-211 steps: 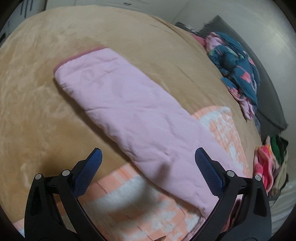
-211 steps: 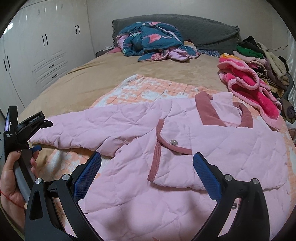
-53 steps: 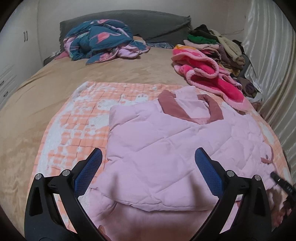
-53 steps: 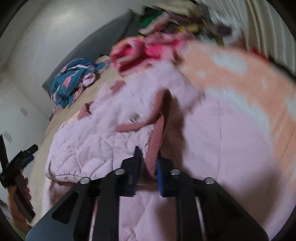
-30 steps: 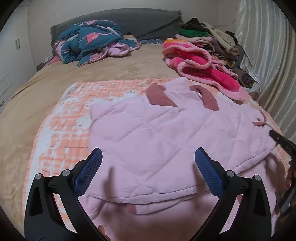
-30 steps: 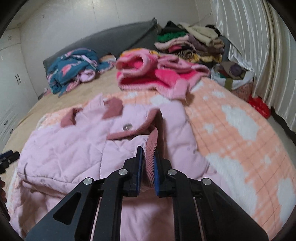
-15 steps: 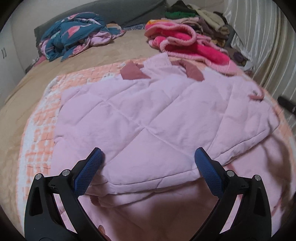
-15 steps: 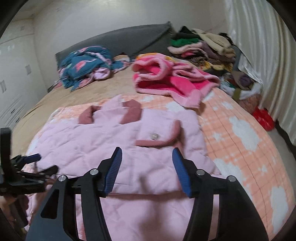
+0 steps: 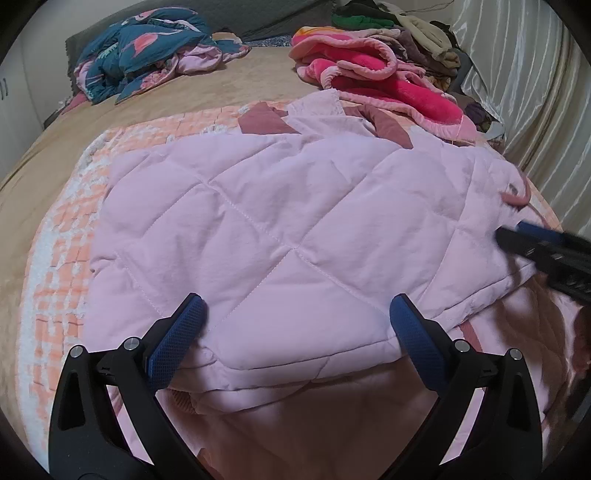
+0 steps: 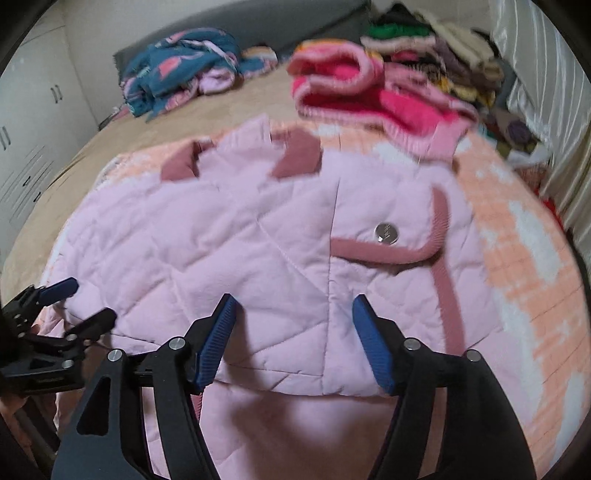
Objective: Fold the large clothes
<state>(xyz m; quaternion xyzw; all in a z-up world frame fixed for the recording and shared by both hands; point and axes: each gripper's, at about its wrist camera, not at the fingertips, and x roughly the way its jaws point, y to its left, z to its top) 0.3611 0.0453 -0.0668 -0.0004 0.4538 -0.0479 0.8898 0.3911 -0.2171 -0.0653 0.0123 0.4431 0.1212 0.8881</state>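
A pink quilted jacket with dusty-rose collar and trim lies on the bed, both sleeves folded in across its front. It also shows in the right wrist view, with a silver snap on the folded cuff. My left gripper is open and empty, just above the near edge of the folded layer. My right gripper is open and empty above the jacket's lower right part. Each gripper shows in the other's view, the right one at the far right, the left one at the far left.
The jacket lies on an orange-and-white checked blanket over a tan bedspread. A bright pink fleece garment and a stack of clothes lie behind it at right. A teal patterned quilt is bunched at the headboard. Curtains hang right.
My right gripper has let go of the rose-trimmed cuff and opened, leaving the right sleeve folded across the jacket. Both grippers have moved lower and closer to the jacket.
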